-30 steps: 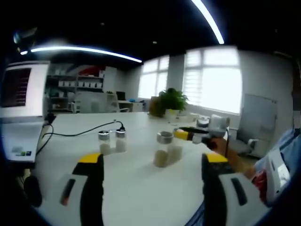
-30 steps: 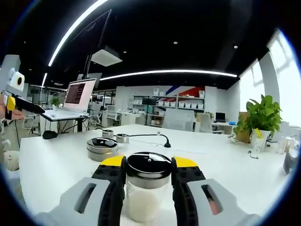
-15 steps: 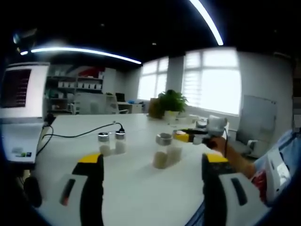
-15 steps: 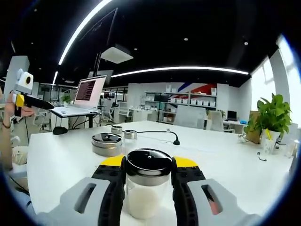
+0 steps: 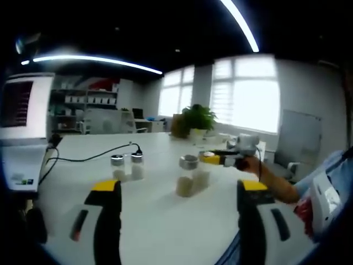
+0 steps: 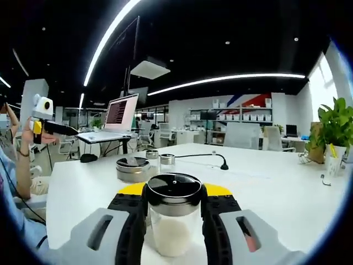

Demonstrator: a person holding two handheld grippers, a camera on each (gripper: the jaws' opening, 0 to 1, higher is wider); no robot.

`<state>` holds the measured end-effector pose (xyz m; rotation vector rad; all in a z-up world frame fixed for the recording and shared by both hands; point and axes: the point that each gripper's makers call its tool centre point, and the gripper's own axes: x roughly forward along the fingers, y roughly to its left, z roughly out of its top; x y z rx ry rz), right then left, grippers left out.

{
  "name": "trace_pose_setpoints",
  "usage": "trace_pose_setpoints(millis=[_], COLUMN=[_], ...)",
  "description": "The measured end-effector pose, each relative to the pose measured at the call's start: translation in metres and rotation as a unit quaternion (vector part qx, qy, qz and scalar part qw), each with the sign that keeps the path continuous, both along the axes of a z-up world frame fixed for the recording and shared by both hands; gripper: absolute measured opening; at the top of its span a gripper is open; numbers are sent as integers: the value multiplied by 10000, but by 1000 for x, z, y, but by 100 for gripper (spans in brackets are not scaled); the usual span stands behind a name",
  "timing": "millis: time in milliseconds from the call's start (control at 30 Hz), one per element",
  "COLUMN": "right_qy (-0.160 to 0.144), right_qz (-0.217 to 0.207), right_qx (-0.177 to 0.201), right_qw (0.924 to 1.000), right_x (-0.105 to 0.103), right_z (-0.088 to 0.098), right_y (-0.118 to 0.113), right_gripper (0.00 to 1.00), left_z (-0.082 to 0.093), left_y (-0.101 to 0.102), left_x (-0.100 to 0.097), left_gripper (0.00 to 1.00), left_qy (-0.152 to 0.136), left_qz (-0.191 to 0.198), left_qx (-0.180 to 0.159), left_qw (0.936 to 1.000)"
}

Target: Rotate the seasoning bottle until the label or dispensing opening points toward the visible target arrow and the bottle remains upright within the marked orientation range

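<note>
While your right gripper (image 6: pixel 174 207) pinches the bottle (image 6: pixel 174 221) at lower centre, upright on the surface (image 6: pixel 276 187), you're mid-rotation; keep turning level. Left fingers (image 5: pixel 107 221) spread, idle.

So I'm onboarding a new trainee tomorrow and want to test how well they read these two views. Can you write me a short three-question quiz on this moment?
1. True or false: the right claw is shut on a seasoning bottle that stands upright.
2. Multiple choice: in the right gripper view, what lies just beyond the held bottle on the table? A) a mug B) a bottle with a round metal lid C) a book
3. Fill in: in the left gripper view, the left claw is ____ and holds nothing.

Key: 1 true; 2 B; 3 open
</note>
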<state>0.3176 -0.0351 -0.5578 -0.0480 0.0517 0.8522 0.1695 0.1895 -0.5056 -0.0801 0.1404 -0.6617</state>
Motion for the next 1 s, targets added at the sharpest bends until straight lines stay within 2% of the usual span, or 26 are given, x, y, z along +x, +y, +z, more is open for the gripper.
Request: trace_pose_setpoints(millis=[367,733,1000], right_qy=[3,35,-2], right_qz=[433,1075,1335], right_qx=[109,-2,-160], right_qw=[9990,9942,9909], right_x=[-1,-4,-4], right_z=[0,-2,-3], right_y=[-1,1,2], right_gripper=[37,37,37], left_z=[0,0,1], left_y=[-1,-1,-3], left_x=[0,2,2], left_gripper=[91,91,91], left_qy=[12,28,23], left_qz=[10,-12,11], left_qx=[34,15,16], left_qw=[10000,10000,10000])
